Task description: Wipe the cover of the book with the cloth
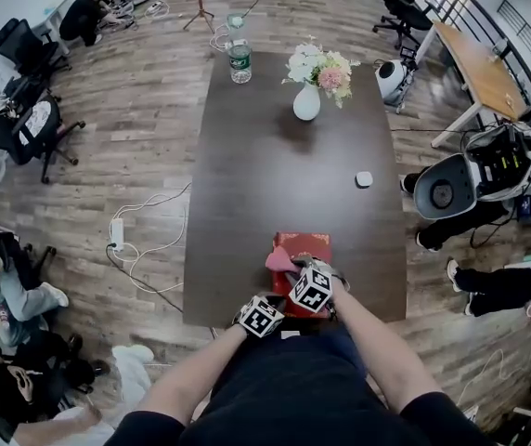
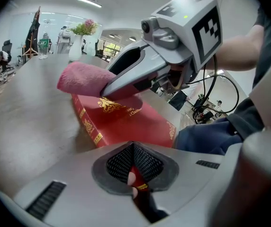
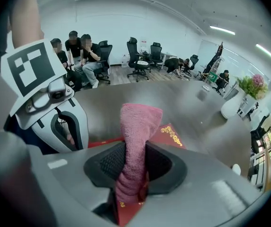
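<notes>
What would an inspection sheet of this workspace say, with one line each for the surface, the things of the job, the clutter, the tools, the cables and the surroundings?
Surface: dark table, long, seen from its near end.
Job's things: red book lies flat at the near edge; pink cloth lies on its cover.
Clutter: vase of flowers and bottle at the far end; small white object towards the right.
Tools: left tool shut on the book's near edge; right tool shut on the cloth.
Cables: white cables and power strip on the floor, left of the table.
Surroundings: office chairs, people, white machine.
</notes>
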### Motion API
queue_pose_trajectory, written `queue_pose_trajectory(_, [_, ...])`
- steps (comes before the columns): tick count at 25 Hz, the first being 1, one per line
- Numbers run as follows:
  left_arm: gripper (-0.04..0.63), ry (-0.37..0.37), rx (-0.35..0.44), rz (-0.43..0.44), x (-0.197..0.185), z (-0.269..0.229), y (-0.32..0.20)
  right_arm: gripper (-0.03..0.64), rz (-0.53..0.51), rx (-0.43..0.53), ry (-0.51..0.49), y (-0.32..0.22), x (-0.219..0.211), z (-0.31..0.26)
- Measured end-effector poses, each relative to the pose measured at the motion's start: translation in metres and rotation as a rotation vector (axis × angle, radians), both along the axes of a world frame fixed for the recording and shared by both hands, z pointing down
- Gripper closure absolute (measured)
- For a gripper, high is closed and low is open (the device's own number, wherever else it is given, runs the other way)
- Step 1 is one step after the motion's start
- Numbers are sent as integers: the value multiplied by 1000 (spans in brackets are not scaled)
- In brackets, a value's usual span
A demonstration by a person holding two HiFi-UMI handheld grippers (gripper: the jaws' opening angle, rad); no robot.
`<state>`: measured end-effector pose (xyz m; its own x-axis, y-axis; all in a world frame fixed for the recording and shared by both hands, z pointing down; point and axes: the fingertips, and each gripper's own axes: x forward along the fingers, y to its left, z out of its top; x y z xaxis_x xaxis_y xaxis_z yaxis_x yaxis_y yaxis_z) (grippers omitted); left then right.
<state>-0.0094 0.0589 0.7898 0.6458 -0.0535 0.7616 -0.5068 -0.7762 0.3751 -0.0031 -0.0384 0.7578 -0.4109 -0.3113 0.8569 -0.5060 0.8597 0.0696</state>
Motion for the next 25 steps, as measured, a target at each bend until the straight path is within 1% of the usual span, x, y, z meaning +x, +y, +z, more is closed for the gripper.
queue_pose_trajectory(10, [600, 10, -2, -7, 2, 1, -3, 500, -61, -35, -8, 1, -28, 17])
queue_pose_trajectory(15, [600, 19, -5, -6, 1, 1, 4, 500, -74, -46, 18, 10, -33, 31])
queue_pose_trajectory(19, [600, 21, -13, -13, -1, -1, 2, 500, -74, -51, 16, 9, -35, 31])
queue_pose_trajectory(25, [600, 14, -12, -7, 0, 0, -2, 500, -44, -53, -2, 6, -26, 33])
